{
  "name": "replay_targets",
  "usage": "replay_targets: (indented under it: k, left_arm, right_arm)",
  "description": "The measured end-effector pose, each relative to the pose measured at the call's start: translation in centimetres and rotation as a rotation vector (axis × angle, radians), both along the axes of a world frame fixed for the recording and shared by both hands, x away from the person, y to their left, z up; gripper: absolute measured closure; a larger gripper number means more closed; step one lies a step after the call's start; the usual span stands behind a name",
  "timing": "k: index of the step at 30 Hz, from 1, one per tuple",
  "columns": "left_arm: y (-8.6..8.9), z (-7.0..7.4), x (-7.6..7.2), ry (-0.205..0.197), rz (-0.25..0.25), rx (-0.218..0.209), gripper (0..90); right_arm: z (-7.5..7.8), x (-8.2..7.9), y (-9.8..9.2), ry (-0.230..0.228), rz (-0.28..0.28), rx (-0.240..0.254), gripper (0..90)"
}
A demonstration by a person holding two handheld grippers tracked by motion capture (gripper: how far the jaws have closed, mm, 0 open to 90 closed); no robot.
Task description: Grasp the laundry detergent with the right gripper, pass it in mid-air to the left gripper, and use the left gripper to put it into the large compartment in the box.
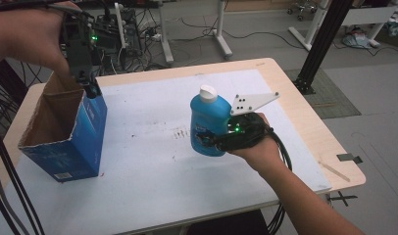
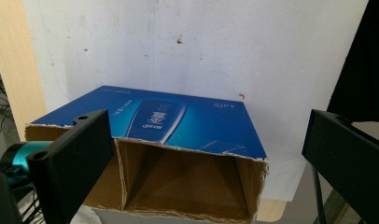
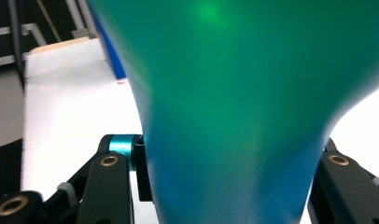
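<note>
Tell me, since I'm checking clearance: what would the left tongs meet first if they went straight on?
Most likely the open cardboard box: the left tongs stand open, pointing down at its mouth, so they would probably enter its brown inside, though depth is unclear.

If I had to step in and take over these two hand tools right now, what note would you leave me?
Right gripper: shut on the blue bottle, white cap up, held upright above the middle of the white mat.
Left gripper: jaws open, at the far rim of the open blue carton, which stands at the table's left; whether it touches the rim I cannot tell.
Done: bottle gripped.
Left: probably carry the bottle over and lower it into the carton, then let go.
</note>
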State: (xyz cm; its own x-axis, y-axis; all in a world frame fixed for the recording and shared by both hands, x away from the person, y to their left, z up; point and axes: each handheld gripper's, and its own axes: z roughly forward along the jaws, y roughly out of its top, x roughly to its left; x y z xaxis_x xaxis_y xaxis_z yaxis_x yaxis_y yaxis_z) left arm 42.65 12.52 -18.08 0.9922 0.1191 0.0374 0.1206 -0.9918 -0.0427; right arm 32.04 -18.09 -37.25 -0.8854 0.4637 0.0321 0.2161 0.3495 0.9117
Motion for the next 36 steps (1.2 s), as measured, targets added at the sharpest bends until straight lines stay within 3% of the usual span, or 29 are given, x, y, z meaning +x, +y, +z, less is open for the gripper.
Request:
replay_targets:
  k: [10, 18, 26, 36]
  left_arm:
    - [-0.6, -0.1, -1.3, 0.011, -0.041, -0.003, 1.7]
    - [-1.5, -0.5, -2.7, 0.027, -0.087, -0.02, 1.7]
    - [-3.4, -2.3, -4.1, 0.051, -0.136, -0.038, 1.7]
    - [-5.4, -3.1, -5.2, 0.064, -0.184, -0.068, 1.7]
  right_arm:
    - [1.7, 0.5, 2.3, 0.015, 0.132, -0.023, 45.8]
    - [1.5, 1.3, 4.7, 0.036, 0.218, -0.041, 45.7]
    - [0.9, 1.9, 7.1, 0.051, 0.265, -0.032, 45.7]
    - [0.5, 2.3, 9.3, 0.071, 0.314, -0.01, 45.8]
